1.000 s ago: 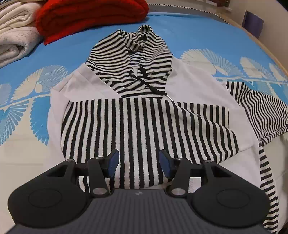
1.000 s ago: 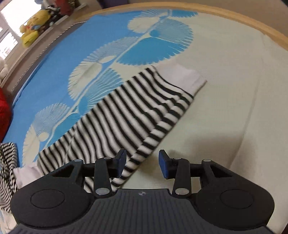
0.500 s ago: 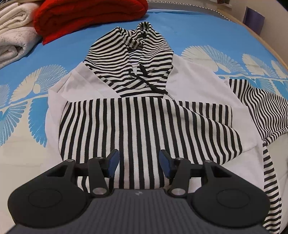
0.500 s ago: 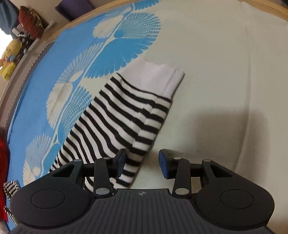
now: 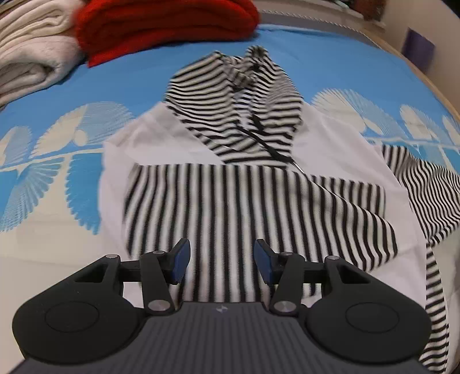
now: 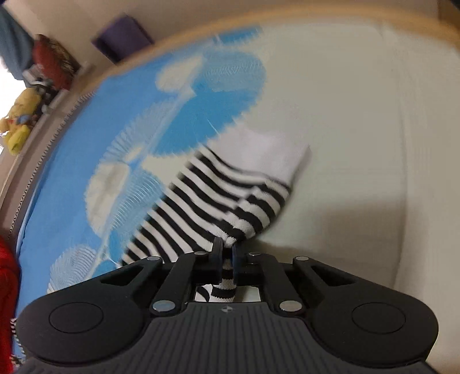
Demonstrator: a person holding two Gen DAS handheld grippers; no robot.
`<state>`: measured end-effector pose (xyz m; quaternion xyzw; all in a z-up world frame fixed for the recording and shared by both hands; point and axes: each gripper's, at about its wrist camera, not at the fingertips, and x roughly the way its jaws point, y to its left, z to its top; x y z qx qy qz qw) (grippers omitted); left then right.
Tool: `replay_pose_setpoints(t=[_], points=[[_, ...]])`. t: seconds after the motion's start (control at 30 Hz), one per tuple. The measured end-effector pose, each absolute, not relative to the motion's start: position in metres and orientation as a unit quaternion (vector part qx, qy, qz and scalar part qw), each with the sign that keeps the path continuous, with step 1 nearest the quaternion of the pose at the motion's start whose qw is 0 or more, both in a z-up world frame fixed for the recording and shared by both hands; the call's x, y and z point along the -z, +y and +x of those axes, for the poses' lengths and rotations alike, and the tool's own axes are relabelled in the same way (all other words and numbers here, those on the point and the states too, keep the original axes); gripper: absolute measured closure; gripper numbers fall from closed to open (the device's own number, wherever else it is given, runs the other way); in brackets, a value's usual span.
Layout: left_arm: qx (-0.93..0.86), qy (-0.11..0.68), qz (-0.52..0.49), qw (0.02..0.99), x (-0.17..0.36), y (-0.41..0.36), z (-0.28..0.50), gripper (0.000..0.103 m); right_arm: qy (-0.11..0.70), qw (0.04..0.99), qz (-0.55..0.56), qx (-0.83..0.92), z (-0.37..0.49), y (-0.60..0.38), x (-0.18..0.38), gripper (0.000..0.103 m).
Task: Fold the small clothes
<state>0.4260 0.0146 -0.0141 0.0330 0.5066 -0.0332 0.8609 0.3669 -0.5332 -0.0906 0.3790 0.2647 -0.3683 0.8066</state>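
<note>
Blue-and-cream bedding with a fan print covers the bed [image 5: 57, 95] on which the small clothes are being folded. Nearest to me, the right claw [image 6: 227, 253] has just been closing and is now clamped on the edge of the striped sleeve [image 6: 218, 201], a pinch of knit bunched between its pads short of the white cuff [image 6: 273, 152]. The left claw [image 5: 221, 259] hovers over the lower front of the hooded top [image 5: 230, 201] with its pads apart and nothing between them. That hooded top lies flat on its back in the middle of the bed, hood [image 5: 244, 95] pointing away, a drawstring [image 5: 270, 143] trailing down its chest; the clamped sleeve stretches out from its right side onto the cream part of the cover. I would judge the knit light, soft and floppy, so it will sag and drag rather than hold shape, and it is unlikely to slip from a pinch. A hold near the cuff or along a seam looks safest, since a single layer would pull the sleeve askew. Beyond the hood, a red folded garment [image 5: 166, 26] and cream folded blankets [image 5: 31, 51] sit near, limiting room that way. Past the sleeve the bed's wooden edge [image 6: 316, 20] curves by, with bare cover between.
</note>
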Motion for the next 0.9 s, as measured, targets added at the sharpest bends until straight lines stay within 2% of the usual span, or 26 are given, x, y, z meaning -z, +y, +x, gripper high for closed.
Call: replay_pose_setpoints(t=[0.1,0.23,0.33,0.43,0.53,0.7,0.87,0.9], points=[[0.011,0.501,0.012,0.865,0.007,0.035,0.426,0.049,0.223,0.877,0.293,0.308,0.383,-0.475,0.051,0.098],[-0.019,0.499,-0.029,0.866,0.001,0.066,0.429,0.049,0.214,0.959,0.175,0.061,0.4,-0.347,0.015,0.098],[-0.04,0.499,-0.066,0.863,-0.002,0.088,0.432,0.049,0.266,0.944,0.087,-0.172,0.395,-0.252,0.02,0.096],[-0.051,0.504,-0.096,0.857,-0.003,0.103,0.434,0.049,0.364,0.886,0.038,-0.286,0.386,-0.197,0.047,0.085],[-0.049,0.512,-0.125,0.848,0.001,0.109,0.434,0.049,0.407,0.876,0.023,-0.255,0.387,-0.186,0.061,0.071],[-0.037,0.523,-0.137,0.84,0.011,0.1,0.435,0.049,0.451,0.875,0.101,-0.145,0.409,-0.225,0.064,0.062],[0.025,0.514,-0.124,0.848,0.015,0.065,0.436,0.051,0.473,0.856,0.207,-0.031,0.414,-0.282,0.079,0.061],[0.044,0.509,-0.118,0.851,0.015,0.054,0.435,0.055,0.473,0.853,0.221,-0.015,0.413,-0.292,0.079,0.061]])
